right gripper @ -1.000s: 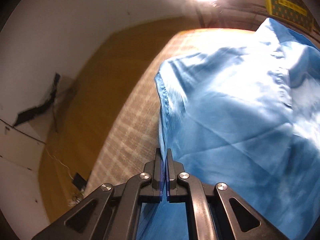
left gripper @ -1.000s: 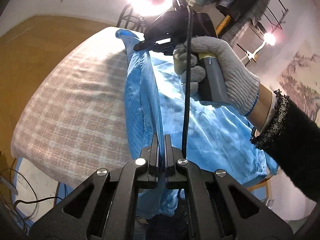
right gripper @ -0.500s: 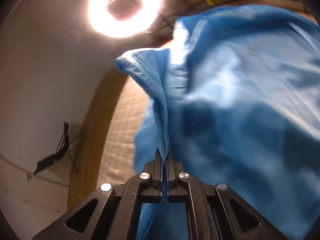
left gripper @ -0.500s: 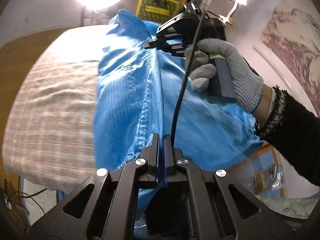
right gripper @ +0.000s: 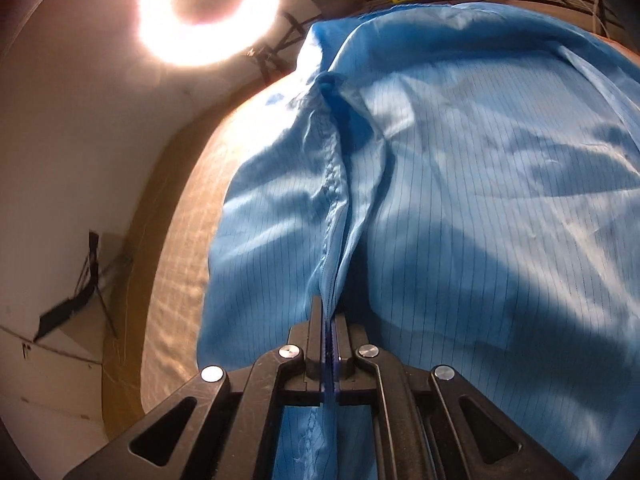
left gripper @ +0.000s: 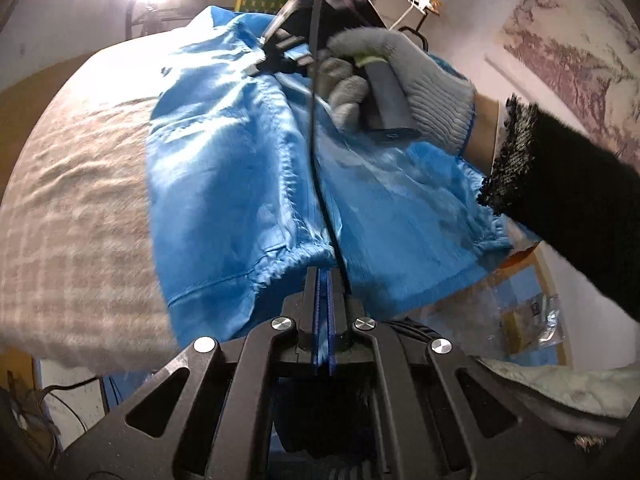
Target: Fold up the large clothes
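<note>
Blue garment point(left gripper: 224, 184) lay on plaid-covered bed point(left gripper: 72, 216), pinched by both tongs.
Left tongs point(left gripper: 322, 280) clamped its gathered hem; right tongs point(right gripper: 329, 316) clamped a seam fold. Ring light point(right gripper: 208, 8) glared against white wall point(right gripper: 68, 128).

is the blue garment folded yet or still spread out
Partly folded: the blue garment has one edge lifted into a ridge, pinched by the shut right gripper.

Bright blue garment point(left gripper: 224, 184) of thin, finely pinstriped shiny fabric, crumpled and partly folded, spread across the centre of the frame on a beige checked bed point(left gripper: 72, 216), gathered elastic hem at lower centre, stitched seam point(right gripper: 332, 184) running up the middle, lower edge overhanging
</note>
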`<action>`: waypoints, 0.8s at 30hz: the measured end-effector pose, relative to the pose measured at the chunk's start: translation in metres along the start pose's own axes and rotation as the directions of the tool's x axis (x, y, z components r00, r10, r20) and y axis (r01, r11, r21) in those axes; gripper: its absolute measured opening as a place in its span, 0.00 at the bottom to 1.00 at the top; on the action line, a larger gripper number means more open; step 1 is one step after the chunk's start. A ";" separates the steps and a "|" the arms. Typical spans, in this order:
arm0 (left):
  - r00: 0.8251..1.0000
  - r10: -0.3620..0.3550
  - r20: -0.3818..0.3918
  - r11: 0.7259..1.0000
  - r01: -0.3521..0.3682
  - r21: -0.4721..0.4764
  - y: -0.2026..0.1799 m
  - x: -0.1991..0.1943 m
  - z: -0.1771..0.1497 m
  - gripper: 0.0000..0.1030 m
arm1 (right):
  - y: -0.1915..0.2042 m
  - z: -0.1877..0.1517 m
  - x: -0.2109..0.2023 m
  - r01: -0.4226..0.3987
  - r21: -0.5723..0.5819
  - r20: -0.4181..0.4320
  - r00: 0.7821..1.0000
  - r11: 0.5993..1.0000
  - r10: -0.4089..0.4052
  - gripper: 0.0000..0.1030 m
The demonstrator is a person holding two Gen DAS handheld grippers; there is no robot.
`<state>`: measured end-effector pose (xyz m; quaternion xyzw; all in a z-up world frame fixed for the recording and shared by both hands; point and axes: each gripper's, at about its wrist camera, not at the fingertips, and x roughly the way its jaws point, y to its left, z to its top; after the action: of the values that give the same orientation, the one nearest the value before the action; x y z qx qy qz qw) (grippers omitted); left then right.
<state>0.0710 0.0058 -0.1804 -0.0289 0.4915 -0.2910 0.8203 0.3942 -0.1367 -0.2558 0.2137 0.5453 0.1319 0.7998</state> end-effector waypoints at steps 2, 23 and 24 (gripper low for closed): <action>0.999 -0.010 0.032 0.999 0.012 -0.035 0.008 -0.018 -0.005 0.00 | 0.002 -0.006 -0.003 -0.040 -0.004 -0.035 0.999 0.999 0.040 0.06; 0.990 -0.140 0.018 0.849 0.130 -0.513 0.121 0.014 -0.026 0.01 | 0.012 -0.181 -0.047 -0.205 -0.050 -0.247 0.951 0.978 0.187 0.01; 0.993 -0.116 0.019 0.860 0.110 -0.499 0.121 0.009 -0.026 0.01 | 0.015 -0.185 -0.044 -0.214 -0.041 -0.250 0.948 0.976 0.197 0.00</action>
<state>0.1071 0.1078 -0.2410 -0.2669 0.5524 -0.2019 0.7635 0.2063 -0.1066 -0.2713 0.2244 0.6097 0.2582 0.7150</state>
